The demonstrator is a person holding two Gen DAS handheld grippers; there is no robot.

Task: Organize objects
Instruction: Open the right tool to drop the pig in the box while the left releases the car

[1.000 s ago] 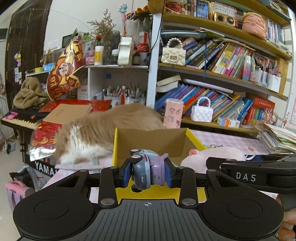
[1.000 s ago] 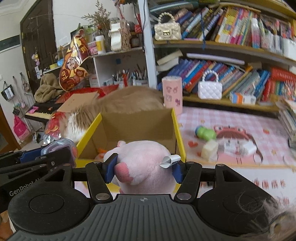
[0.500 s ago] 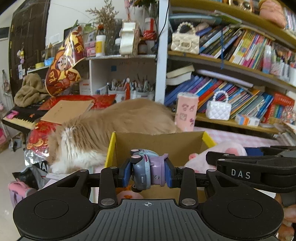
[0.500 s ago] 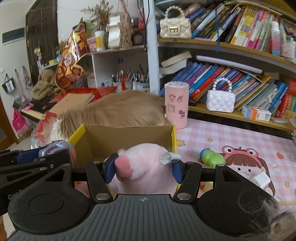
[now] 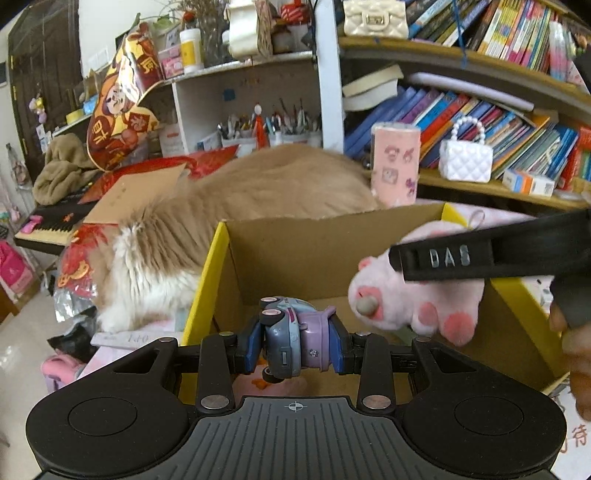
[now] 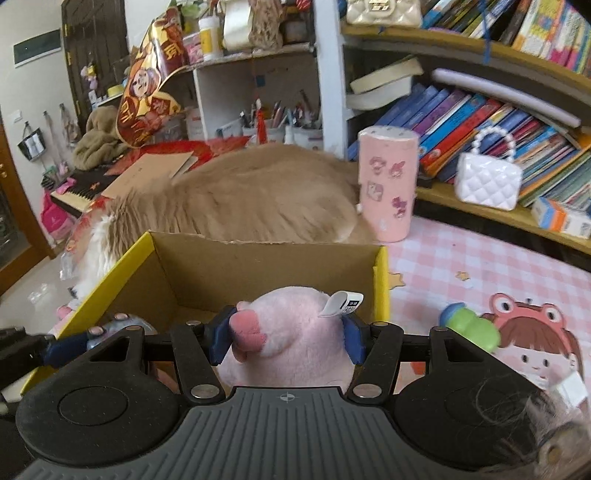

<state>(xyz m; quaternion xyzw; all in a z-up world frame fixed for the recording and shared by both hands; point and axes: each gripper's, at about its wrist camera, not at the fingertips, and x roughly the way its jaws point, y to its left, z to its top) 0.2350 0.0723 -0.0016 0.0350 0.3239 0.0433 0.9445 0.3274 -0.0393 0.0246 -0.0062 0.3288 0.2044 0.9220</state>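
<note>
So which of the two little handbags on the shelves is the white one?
The white handbag with the pearl handle, standing on the lower shelf before the leaning books. The other handbag, up on the higher shelf, is cream with a gold clasp.

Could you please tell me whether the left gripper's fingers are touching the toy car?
Touching. The left wrist view shows the blue pads of the left gripper pressed against both sides of the toy car, with no gap.

Left gripper (image 5: 294, 347) and right gripper (image 6: 286, 338), side by side, fingers (image 5: 248, 345) of each clamped on a load.
</note>
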